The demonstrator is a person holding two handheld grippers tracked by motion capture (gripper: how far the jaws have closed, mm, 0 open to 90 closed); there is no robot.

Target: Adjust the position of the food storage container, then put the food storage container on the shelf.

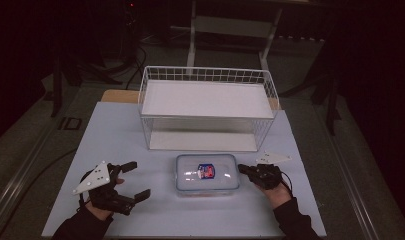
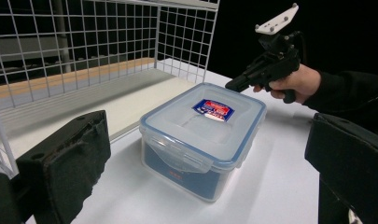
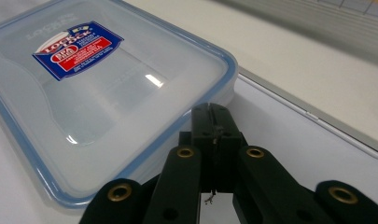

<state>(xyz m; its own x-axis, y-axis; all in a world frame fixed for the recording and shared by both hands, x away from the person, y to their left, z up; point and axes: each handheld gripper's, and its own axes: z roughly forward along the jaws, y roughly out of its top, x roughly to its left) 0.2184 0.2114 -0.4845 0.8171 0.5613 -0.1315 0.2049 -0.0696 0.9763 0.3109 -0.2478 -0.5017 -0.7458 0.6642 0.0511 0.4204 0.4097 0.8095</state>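
A clear plastic container (image 1: 207, 174) with a blue-rimmed snap lid and a red-and-blue label sits at the middle front of the white table (image 1: 115, 135). Something dark blue shows through its wall (image 2: 177, 172). My left gripper (image 1: 136, 180) is open, a hand's width left of the container, with its pads (image 2: 70, 158) standing wide on either side of it. My right gripper (image 1: 242, 169) is shut with nothing in it. Its tip (image 3: 213, 114) is right at the edge of the lid (image 3: 107, 93) on the right side; whether it touches is unclear. The left gripper view shows the right gripper (image 2: 238, 84) at the container's far corner.
A white wire basket (image 1: 205, 72) with a flat white shelf stands just behind the container, its open side toward me; its mesh (image 2: 84, 46) is close by in the left gripper view. Bare table lies left and right of the container. The room beyond is dark.
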